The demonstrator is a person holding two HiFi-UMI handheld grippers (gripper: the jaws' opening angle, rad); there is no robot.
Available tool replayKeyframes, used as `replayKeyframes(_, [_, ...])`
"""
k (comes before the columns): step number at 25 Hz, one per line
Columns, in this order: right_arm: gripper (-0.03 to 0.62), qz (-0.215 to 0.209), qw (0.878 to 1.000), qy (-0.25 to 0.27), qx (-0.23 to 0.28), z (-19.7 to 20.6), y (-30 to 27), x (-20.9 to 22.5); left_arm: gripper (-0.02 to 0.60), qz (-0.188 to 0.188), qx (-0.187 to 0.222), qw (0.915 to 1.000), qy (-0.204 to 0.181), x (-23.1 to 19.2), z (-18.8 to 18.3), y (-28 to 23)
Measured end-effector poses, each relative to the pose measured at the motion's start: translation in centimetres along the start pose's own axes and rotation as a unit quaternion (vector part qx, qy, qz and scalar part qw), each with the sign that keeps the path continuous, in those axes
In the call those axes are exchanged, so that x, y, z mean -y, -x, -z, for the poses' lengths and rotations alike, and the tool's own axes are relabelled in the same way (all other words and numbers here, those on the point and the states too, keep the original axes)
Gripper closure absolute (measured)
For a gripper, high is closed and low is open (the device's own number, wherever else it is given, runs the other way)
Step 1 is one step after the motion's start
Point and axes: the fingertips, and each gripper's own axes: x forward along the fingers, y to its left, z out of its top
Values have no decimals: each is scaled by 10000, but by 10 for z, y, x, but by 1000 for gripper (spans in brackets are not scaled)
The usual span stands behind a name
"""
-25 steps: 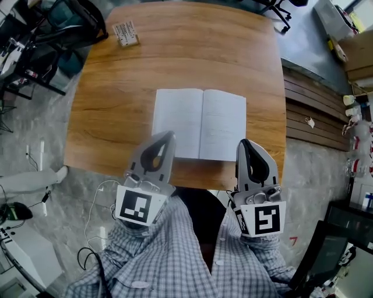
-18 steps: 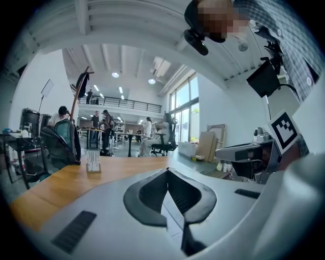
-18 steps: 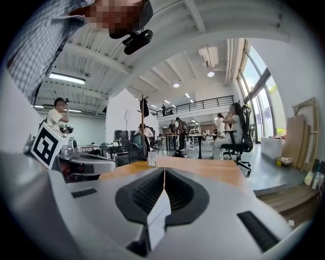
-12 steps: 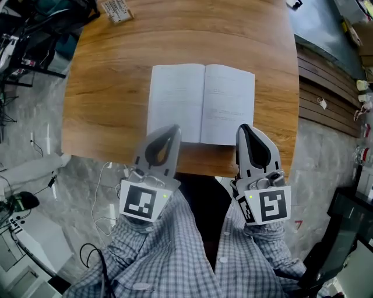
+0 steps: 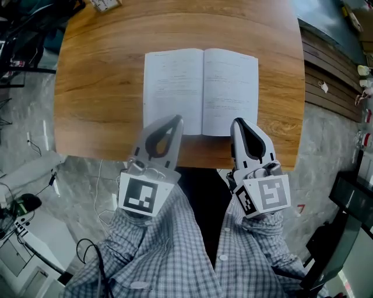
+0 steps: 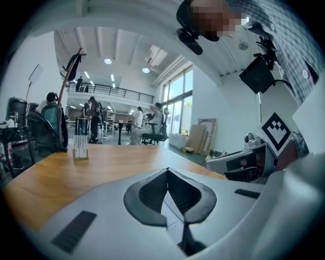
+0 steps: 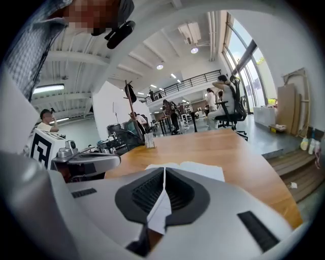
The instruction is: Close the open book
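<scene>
My left gripper (image 5: pixel 173 122) has its jaws pressed together on nothing, with the tips just over the near edge of the open book (image 5: pixel 201 92). My right gripper (image 5: pixel 239 124) is likewise closed and empty, at the book's near right side. The book lies flat, pages up, on the wooden table (image 5: pixel 99 87). I judge that closing has not begun and one side must yet be lifted over.

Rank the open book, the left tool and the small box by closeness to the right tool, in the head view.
1. Open book, at the right tool's tip.
2. Left tool, beside it on its left.
3. Small box, at the table's far left corner.
</scene>
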Motion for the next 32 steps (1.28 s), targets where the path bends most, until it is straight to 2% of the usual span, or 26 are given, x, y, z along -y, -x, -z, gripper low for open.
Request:
replayKeyframes(3, [572, -41, 9993, -226, -282, 20, -7, -1, 572, -13, -64, 9999, 114, -5, 8, -2])
replayKeyframes(8, [571, 58, 9933, -883, -739, 55, -14, -2, 572, -28, -217, 9996, 195, -15, 18, -5])
replayKeyframes(15, [571, 124, 9736, -1910, -1247, 104, -15, 0, 572, -13, -255, 9993, 269, -26, 23, -9])
replayKeyframes(21, [557, 140, 9286, -3414, -1448, 140, -7, 0, 572, 125, -346, 9989, 293, -25, 32, -12])
replayKeyframes(23, [506, 143, 9131, -3808, -1450, 148, -5, 0, 572, 128, -353, 9988, 329, -26, 34, -13])
replayKeyframes(25, [499, 188, 8984, -4154, -1413, 155, -4, 0, 572, 142, -377, 9986, 339, -26, 38, -13])
replayKeyframes(29, [493, 349, 8669, -4826, -1201, 161, -5, 8, 572, 175, -422, 9983, 358, -28, 44, -13])
replayKeyframes(32, [490, 286, 8332, -5467, -783, 155, -11, 13, 572, 187, -430, 9982, 362, -30, 46, -14])
